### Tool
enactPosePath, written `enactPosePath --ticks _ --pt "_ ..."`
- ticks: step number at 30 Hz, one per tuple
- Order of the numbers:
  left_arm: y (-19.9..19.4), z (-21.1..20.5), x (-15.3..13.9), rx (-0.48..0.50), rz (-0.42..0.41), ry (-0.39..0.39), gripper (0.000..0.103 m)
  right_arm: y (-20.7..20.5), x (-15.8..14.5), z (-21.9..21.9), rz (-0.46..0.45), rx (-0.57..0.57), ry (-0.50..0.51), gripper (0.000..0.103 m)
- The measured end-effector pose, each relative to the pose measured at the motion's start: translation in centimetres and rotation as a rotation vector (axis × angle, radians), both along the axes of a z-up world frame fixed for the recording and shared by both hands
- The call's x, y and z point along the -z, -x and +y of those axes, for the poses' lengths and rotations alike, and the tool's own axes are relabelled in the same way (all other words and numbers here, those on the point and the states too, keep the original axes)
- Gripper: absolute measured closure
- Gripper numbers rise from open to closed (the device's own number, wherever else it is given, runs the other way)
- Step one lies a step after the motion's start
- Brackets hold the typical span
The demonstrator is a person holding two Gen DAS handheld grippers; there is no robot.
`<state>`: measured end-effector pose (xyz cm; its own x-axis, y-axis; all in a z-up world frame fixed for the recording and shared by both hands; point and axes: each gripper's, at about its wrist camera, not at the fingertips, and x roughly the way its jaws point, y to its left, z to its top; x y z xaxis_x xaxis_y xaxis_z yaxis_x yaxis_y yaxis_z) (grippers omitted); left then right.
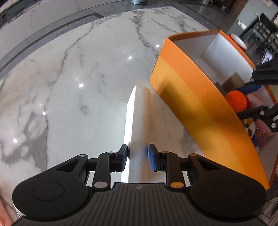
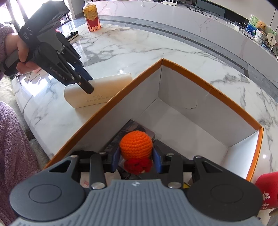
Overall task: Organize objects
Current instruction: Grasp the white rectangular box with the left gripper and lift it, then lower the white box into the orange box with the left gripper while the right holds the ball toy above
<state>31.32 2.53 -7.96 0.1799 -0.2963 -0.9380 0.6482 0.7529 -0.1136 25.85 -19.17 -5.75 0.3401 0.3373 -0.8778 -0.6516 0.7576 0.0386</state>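
The white case [image 1: 139, 125] sits clamped between the blue pads of the left tool [image 1: 138, 156], just beside the orange box [image 1: 199, 104], at about nine o'clock from its near wall on the marble counter [image 1: 69, 78]. Whether the case rests on the counter or hangs just above it, I cannot tell. Inside the box, the right tool [image 2: 136, 159] grips an orange crocheted toy [image 2: 136, 144] above a dark flat item [image 2: 139, 127]. An amber bottle [image 2: 91, 16] stands at twelve o'clock, well apart
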Motion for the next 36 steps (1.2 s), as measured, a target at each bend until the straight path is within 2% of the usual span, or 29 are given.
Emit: enactPosePath --ticks 3,8,11,13,19,23,28,33,36 --pt "0.3 -1.1 0.3 0.011 -0.036 -0.034 0.066 0.1 0.1 -0.1 0.004 0.003 0.003 0.061" --pt "0.5 -2.8 1.1 0.002 -0.104 -0.112 0.064 0.0 0.5 -0.8 0.011 0.044 0.0 0.061" --pt "0.9 -3.5 1.6 0.003 -0.129 -0.157 0.066 0.3 0.6 -1.2 0.01 0.082 -0.028 0.061" --pt "1.3 -3.7 1.6 0.011 -0.146 -0.169 0.07 0.7 0.9 -1.1 0.009 0.091 -0.036 0.061" --pt "3.3 -4.1 1.2 0.032 -0.224 -0.198 0.071 1.9 1.5 -0.8 -0.007 0.105 -0.038 0.061" --pt "4.7 -4.2 -1.2 0.062 -0.281 -0.171 0.071 2.6 1.2 -0.9 -0.028 0.113 -0.035 0.061" --pt "6.9 -5.7 -6.4 0.139 -0.383 -0.144 0.071 3.5 -0.1 -1.4 -0.078 0.117 -0.033 0.061" --pt "9.5 -9.2 -11.1 0.263 -0.483 -0.109 0.071 4.3 -2.0 -2.4 -0.152 0.127 -0.017 0.061" --pt "10.8 -12.2 -12.0 0.359 -0.512 -0.105 0.071 4.6 -3.1 -3.5 -0.184 0.162 -0.025 0.061"
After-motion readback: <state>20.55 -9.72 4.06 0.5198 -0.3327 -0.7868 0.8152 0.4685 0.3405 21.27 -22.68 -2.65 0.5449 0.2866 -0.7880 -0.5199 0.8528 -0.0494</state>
